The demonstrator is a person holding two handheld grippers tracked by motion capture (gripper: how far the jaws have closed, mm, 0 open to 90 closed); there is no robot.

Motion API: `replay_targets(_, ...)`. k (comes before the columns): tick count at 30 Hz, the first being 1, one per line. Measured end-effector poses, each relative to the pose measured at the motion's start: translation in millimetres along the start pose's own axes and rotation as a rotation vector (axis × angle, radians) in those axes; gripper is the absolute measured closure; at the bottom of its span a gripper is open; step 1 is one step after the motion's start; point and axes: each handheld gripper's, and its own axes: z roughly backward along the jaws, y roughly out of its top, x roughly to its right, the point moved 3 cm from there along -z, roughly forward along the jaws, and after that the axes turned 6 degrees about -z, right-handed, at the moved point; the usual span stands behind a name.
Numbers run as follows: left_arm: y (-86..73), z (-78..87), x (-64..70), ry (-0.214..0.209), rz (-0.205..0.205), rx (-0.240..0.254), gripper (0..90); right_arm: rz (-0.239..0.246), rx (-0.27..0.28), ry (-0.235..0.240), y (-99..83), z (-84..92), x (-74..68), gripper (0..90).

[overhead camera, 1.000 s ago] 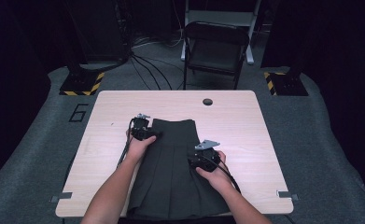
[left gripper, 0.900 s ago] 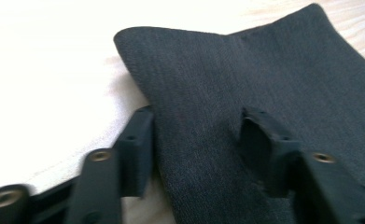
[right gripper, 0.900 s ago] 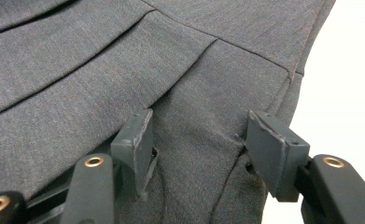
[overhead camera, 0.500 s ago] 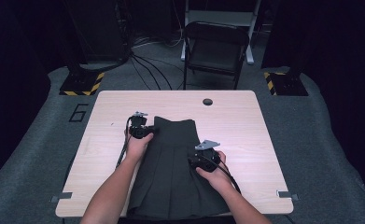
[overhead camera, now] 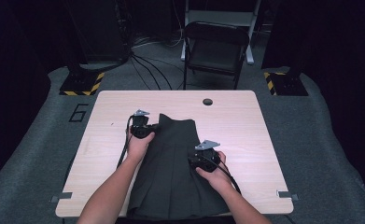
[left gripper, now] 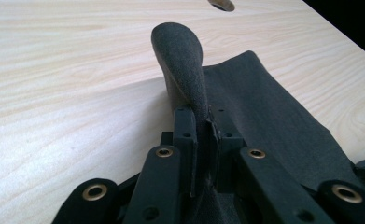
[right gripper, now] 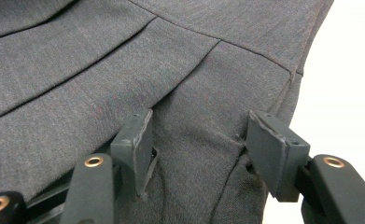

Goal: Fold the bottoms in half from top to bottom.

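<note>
While the skirt (overhead camera: 173,172) lies lengthwise toward the person, its far-left waist corner is clamped in the just-closed left claw (left gripper: 203,123); the right claw (right gripper: 196,154) stands apart over the right edge.

Left gripper (overhead camera: 148,129), centre-left of the high view, has just been closing, jaws pinched on cloth; right gripper (overhead camera: 200,158), centre, jaws parted, pads resting apart.

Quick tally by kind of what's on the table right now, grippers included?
Dark pleated skirt: 1, one corner pinched up by the left gripper
Handheld grippers: 2, left gripper and right gripper; the right's jaws stand apart over the cloth
Total: 3
</note>
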Motion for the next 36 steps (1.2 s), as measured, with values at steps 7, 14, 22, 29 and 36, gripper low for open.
replay_targets(7,7.0,4.5,9.6,0.019,-0.038,0.015,84.4,0.002,0.002,0.001,0.2,-0.2,0.4,41.5)
replay_targets(14,23.6,6.8,14.8,0.067,-0.103,0.013,84.8,0.001,-0.016,-0.008,3.0,2.8,0.9,42.5)
replay_targets(22,42.1,12.1,17.3,0.073,-0.147,0.029,85.0,0.026,0.06,0.091,19.9,22.2,-18.3,43.5)
replay_targets(29,53.7,21.5,25.1,0.06,-0.144,0.077,85.1,0.078,-0.041,0.13,11.7,12.6,-29.1,43.1)
replay_targets(36,54.6,26.5,31.2,0.03,-0.186,0.083,85.1,0.001,-0.093,0.188,3.6,3.6,-17.0,42.0)
